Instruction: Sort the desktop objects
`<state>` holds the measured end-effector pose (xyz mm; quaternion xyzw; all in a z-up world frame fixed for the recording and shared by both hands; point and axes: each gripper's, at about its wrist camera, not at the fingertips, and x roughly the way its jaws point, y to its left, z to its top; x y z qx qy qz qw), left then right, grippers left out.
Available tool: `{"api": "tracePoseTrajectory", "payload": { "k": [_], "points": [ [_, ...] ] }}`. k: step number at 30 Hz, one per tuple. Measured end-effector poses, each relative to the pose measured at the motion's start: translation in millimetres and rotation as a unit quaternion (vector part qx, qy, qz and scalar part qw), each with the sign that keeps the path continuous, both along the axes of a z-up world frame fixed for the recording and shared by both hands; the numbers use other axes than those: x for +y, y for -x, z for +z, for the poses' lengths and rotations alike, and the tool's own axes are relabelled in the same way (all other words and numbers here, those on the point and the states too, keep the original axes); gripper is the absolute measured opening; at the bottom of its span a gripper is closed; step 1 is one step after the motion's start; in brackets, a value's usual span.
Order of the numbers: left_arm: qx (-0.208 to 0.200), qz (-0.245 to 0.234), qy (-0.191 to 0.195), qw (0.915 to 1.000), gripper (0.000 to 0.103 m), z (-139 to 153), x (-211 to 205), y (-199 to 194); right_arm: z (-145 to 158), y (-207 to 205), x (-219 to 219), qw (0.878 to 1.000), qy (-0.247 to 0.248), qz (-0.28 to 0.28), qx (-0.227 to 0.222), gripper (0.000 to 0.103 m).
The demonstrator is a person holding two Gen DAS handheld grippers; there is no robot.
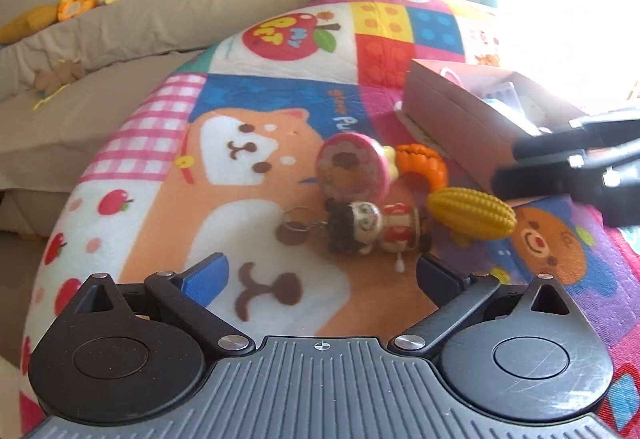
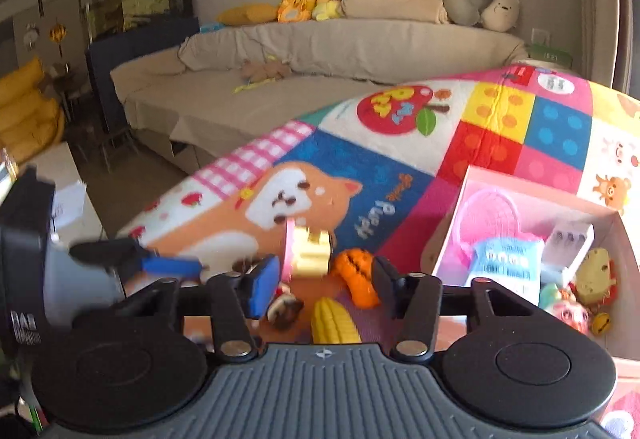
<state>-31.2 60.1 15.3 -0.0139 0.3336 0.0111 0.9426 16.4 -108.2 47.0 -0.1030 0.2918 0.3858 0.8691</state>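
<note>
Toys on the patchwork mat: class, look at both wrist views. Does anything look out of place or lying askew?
Yes. Four toys sit heaped outside the pink box, which already holds others: a doll keychain on its side, a yellow corn, an orange ring toy and a pink round toy tipped on edge.

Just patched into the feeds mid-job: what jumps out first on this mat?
A bright patchwork cartoon play mat fills both views. At its middle lies a small pile of toys: a yellow ridged plastic corn cob, an orange ridged pumpkin toy, a round pink-rimmed toy and a dark-haired doll keychain. To their right an open pink cardboard box already holds several small toys.
</note>
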Motion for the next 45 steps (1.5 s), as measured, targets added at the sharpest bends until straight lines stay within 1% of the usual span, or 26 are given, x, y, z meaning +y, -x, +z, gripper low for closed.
{"api": "tracePoseTrajectory", "payload": {
  "k": [3, 5, 7, 9, 12, 15, 18, 19, 20, 21, 22, 24, 27, 28, 30, 33, 35, 37, 38, 39, 41, 42, 45],
  "points": [
    [0.005, 0.023, 0.013, 0.9996, 0.103, 2.7, 13.5, -0.3, -22.2, 7.7, -5.2, 1.0, 0.029, 0.0, 0.003, 0.046],
    [0.008, 0.026, 0.017, 0.9995, 0.103, 3.3, 14.0, -1.5, -33.3, 5.3, -5.2, 0.999, 0.034, -0.01, 0.012, 0.045],
    [0.009, 0.021, 0.018, 0.9996, 0.103, 4.8, 9.9, -1.8, -42.0, 0.8, -2.4, 0.999, 0.032, -0.012, 0.025, 0.036],
    [0.004, 0.009, 0.017, 0.9998, 0.103, 7.9, 2.4, -0.6, -48.3, -0.8, 0.7, 0.999, 0.035, -0.015, 0.027, 0.031],
    [-0.013, -0.014, 0.012, 0.9998, 0.103, 15.9, -10.9, -0.6, -47.3, 2.5, -6.4, 0.999, 0.03, -0.015, 0.033, 0.031],
    [-0.036, -0.046, 0.01, 0.9982, 0.103, 24.8, -27.8, -5.3, -42.5, 12.9, -26.9, 0.999, 0.037, -0.027, 0.025, 0.031],
    [-0.056, -0.091, 0.015, 0.9942, 0.103, 28.9, -50.9, -17.0, -41.0, 21.4, -57.6, 0.997, 0.048, -0.049, 0.023, 0.031],
    [-0.055, -0.099, 0.016, 0.9934, 0.103, 28.1, -57.0, -22.0, -40.8, 23.6, -67.5, 0.997, 0.051, -0.056, 0.025, 0.037],
    [-0.051, -0.102, 0.016, 0.9933, 0.103, 26.8, -61.9, -26.7, -39.7, 25.1, -80.3, 0.996, 0.051, -0.069, 0.028, 0.046],
    [-0.047, -0.104, 0.014, 0.9933, 0.103, 25.2, -67.3, -31.5, -37.7, 25.4, -93.1, 0.995, 0.045, -0.087, 0.028, 0.068],
    [-0.044, -0.107, 0.013, 0.9932, 0.103, 23.1, -70.8, -34.7, -35.0, 25.2, -106.7, 0.993, 0.033, -0.111, 0.021, 0.083],
    [-0.036, -0.116, 0.015, 0.9925, 0.103, 19.1, -75.2, -39.8, -28.5, 20.6, -134.0, 0.985, 0.009, -0.169, 0.0, 0.093],
    [-0.022, -0.13, 0.014, 0.9911, 0.103, 12.3, -77.6, -50.6, -23.3, -4.6, -171.1, 0.969, -0.04, -0.244, 0.003, 0.099],
    [-0.018, -0.134, 0.013, 0.9907, 0.103, 10.7, -77.8, -54.0, -23.7, -16.3, -181.6, 0.962, -0.056, -0.266, 0.011, 0.099],
    [-0.013, -0.137, 0.011, 0.9904, 0.103, 8.6, -77.8, -61.9, -26.5, -42.5, -200.4, 0.95, -0.095, -0.296, 0.042, 0.099],
    [-0.018, -0.142, 0.002, 0.9897, 0.103, 8.9, -77.5, -73.4, -31.9, -71.2, -219.7, 0.933, -0.173, -0.298, 0.1, 0.099],
    [-0.02, -0.158, -0.011, 0.9872, 0.103, 10.4, -77.5, -81.8, -36.1, -84.4, -221.8, 0.926, -0.21, -0.286, 0.133, 0.099],
    [-0.02, -0.177, -0.027, 0.9837, 0.103, 10.6, -76.9, -89.0, -39.7, -91.8, -216.6, 0.923, -0.228, -0.264, 0.161, 0.099],
    [-0.022, -0.183, -0.037, 0.9822, 0.103, 10.0, -76.2, -92.5, -41.1, -93.8, -211.8, 0.924, -0.237, -0.244, 0.178, 0.103],
    [-0.022, -0.189, -0.041, 0.9808, 0.103, 8.9, -74.6, -95.8, -40.8, -91.8, -206.8, 0.925, -0.238, -0.234, 0.182, 0.103],
    [-0.018, -0.2, -0.031, 0.9791, 0.103, 6.3, -68.8, -101.7, -39.7, -86.2, -201.2, 0.932, -0.235, -0.203, 0.185, 0.103],
    [-0.018, -0.205, -0.025, 0.9783, 0.103, 5.3, -65.7, -103.5, -39.2, -82.3, -200.8, 0.934, -0.239, -0.194, 0.183, 0.103],
    [-0.011, -0.209, -0.01, 0.9779, 0.103, 1.9, -59.8, -107.5, -36.9, -72.5, -206.4, 0.935, -0.24, -0.198, 0.169, 0.103]
  ]
}}
